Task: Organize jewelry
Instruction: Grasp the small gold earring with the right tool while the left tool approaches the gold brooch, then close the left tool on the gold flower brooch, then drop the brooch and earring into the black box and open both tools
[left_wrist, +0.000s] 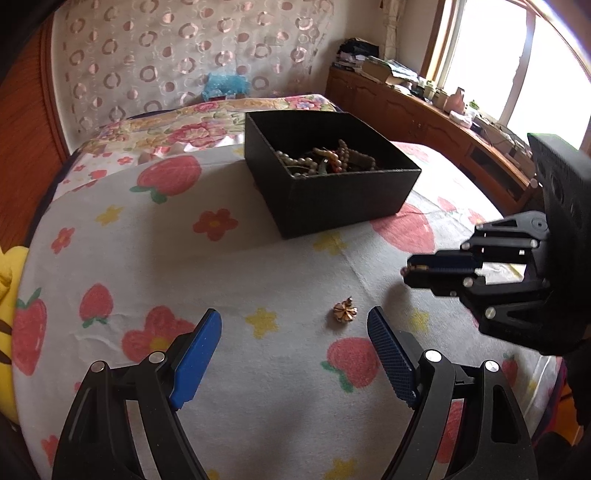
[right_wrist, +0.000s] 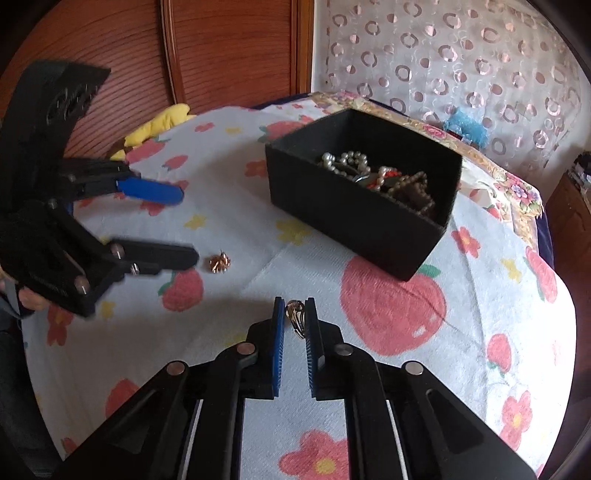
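Note:
A black open box (left_wrist: 343, 199) holds a heap of bead necklaces (left_wrist: 328, 158) on the strawberry-print cloth; it also shows in the right wrist view (right_wrist: 354, 221) with the necklaces (right_wrist: 376, 177). A small gold flower earring (left_wrist: 345, 312) lies on the cloth just ahead of my left gripper (left_wrist: 295, 321), which is open and empty; the earring (right_wrist: 220, 262) lies just past that gripper's fingertips (right_wrist: 190, 225). My right gripper (right_wrist: 294, 310) is shut on a small gold earring (right_wrist: 295, 317), held above the cloth; it appears at the right of the left wrist view (left_wrist: 410, 271).
The cloth (left_wrist: 229, 280) covers a raised surface that falls away at its edges. A yellow plush toy (right_wrist: 162, 122) lies at the far left edge by a wooden wall. A wooden sideboard (left_wrist: 424, 114) with clutter stands under the window.

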